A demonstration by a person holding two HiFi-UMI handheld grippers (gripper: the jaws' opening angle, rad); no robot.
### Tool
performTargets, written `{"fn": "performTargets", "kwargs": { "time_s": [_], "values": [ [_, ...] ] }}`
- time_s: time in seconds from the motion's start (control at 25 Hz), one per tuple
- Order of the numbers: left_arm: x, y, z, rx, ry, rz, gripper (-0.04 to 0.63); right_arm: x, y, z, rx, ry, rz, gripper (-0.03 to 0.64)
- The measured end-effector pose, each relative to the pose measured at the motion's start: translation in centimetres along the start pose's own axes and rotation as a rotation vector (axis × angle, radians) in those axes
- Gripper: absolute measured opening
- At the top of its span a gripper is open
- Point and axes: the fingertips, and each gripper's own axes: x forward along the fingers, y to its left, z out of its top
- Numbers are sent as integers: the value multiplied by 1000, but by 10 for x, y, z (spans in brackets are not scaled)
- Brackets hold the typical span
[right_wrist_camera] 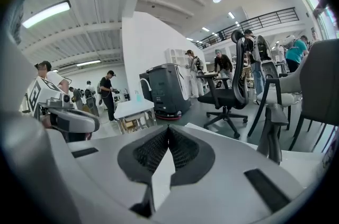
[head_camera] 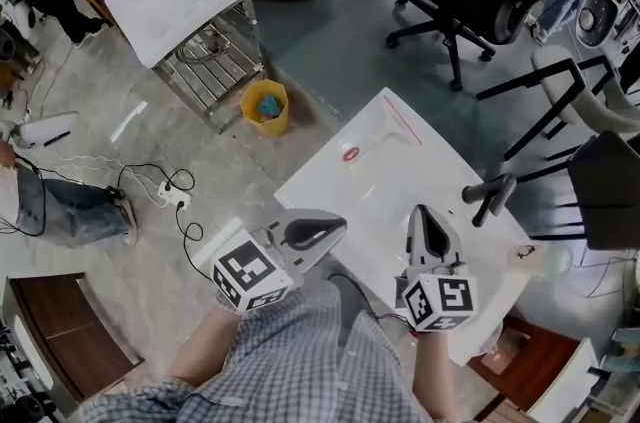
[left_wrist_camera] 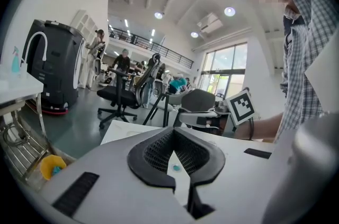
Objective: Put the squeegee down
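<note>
Squeegee (head_camera: 489,196): dark grey, T-shaped, resting on the white desk (head_camera: 385,161) at its right edge, near the far right corner. Whether it lies quite flat or is propped on its head cannot be told. Touches neither tool.

Left tool (head_camera: 335,229): jaws closed pad to pad, nothing between them. Held over the near left corner of the desk, well apart from the squeegee.

Right tool (head_camera: 424,216): jaws likewise closed on nothing. Held over the near side of the desk, left of the squeegee and nearer to it than the left tool, with a clear gap.

Other items: small red oval object (head_camera: 351,153) on the far left part of the desk; yellow bin (head_camera: 265,106) on the floor beyond the desk's left corner.

Status, as judged: squeegee appears set down already; the step in hand is clearing away from it.

Handling notes:
- The squeegee sits close to the desk's right edge, so a knock toward the right could tip it to the floor.
- Draw the right tool back toward the near side, not across the handle.
- Leave both tools closed so that no jaw snags the handle.
- If the squeegee looks unsteady, nudge it inward from the edge, toward the left.
</note>
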Motion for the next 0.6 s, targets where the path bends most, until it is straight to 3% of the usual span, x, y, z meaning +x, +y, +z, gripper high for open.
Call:
{"fn": "performTargets", "kwargs": {
  "time_s": [0.6],
  "values": [
    [-5,-10,0,28,4,-23,5,-16,13,5,-28,-35,-3,8]
  ]
}}
